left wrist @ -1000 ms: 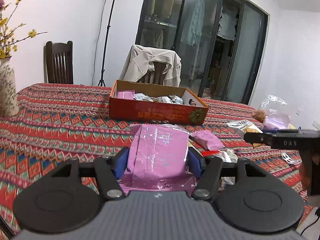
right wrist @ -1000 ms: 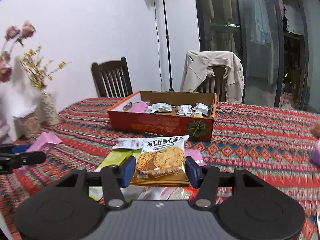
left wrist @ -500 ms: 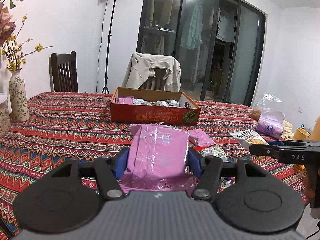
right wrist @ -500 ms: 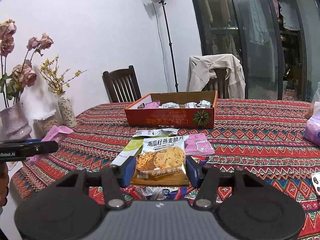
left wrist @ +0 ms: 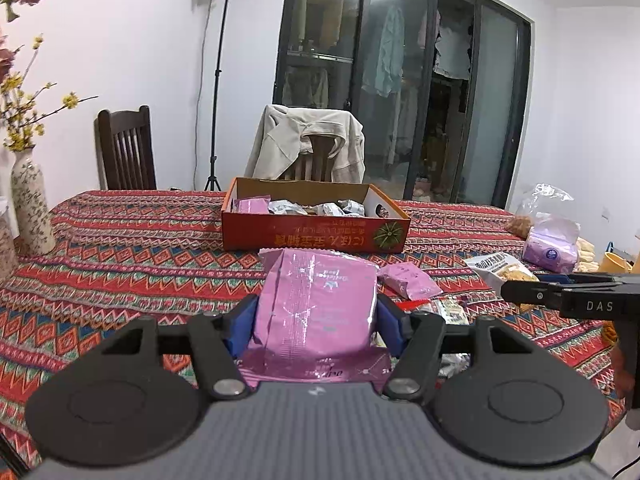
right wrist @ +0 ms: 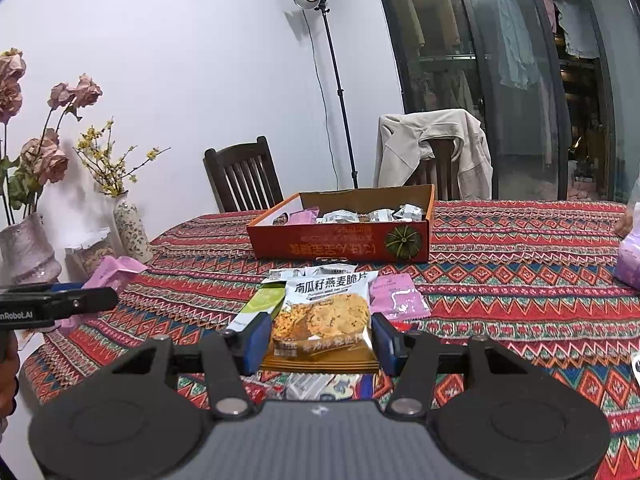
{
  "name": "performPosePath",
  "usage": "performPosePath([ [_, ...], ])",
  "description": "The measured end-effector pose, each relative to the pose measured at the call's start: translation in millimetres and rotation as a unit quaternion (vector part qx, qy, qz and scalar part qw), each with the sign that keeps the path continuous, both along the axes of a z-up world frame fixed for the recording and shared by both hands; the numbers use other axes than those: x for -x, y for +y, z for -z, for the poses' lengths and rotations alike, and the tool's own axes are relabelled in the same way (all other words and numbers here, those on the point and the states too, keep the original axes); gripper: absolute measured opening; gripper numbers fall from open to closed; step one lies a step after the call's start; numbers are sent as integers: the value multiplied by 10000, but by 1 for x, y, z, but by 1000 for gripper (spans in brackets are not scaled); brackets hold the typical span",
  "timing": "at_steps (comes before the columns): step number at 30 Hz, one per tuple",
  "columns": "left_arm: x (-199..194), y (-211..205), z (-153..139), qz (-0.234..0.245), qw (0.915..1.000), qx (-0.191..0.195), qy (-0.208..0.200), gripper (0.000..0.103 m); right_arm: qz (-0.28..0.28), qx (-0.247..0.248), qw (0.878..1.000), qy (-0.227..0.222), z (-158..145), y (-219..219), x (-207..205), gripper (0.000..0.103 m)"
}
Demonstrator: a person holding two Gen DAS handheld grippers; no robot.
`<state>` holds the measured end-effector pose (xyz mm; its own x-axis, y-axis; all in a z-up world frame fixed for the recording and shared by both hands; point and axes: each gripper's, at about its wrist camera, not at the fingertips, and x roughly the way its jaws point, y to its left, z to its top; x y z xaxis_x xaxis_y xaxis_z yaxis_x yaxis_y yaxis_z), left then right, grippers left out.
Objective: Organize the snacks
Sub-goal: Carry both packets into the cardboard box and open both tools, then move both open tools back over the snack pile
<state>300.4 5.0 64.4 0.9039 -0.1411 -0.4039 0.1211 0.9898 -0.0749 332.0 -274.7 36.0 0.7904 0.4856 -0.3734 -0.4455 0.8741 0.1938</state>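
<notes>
1. The left gripper was clamped on a pink snack packet, its blue pads pressed against both sides of the packet, which was held above the patterned tablecloth.
2. The right gripper was closed on a cookie packet printed with oat crisps, likewise held off the table.
3. The orange cardboard box stood further back at the table's middle, holding a pink packet and several silver-wrapped snacks.
4. Between box and right gripper, loose snacks lay on the cloth: a green packet, a flat pink packet and what looked like white wrappers, partly hidden.
5. In the left view, another small pink packet lay just right of the held one.
6. A jacket-draped chair stood behind the box.
</notes>
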Motion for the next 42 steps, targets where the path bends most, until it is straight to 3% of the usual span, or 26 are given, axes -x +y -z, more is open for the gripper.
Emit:
performPosePath([
  [8,-75,8,-11,301,9995,-126,-41,63,-81,125,9998,-122,-15,11,-58,53],
  [16,-210,15,-23,415,9990,-58,178,63,-157,-3,9995,-279,-51,22,-158,53],
  [21,-297,19,-8,356,9982,-16,477,63,-118,-46,9999,-48,-55,33,-229,53],
  [27,-383,18,26,203,9957,63,903,63,118,294,9989,347,-34,53,-307,53],
  [36,-429,-1,62,248,9908,-175,1316,63,368,1204,9884,844,17,87,-367,54],
  [39,-432,-3,66,276,9905,-214,1332,76,361,1293,9862,969,31,93,-375,54],
  [42,-428,0,66,315,9907,-206,1309,77,382,1344,9862,886,34,97,-375,64],
])
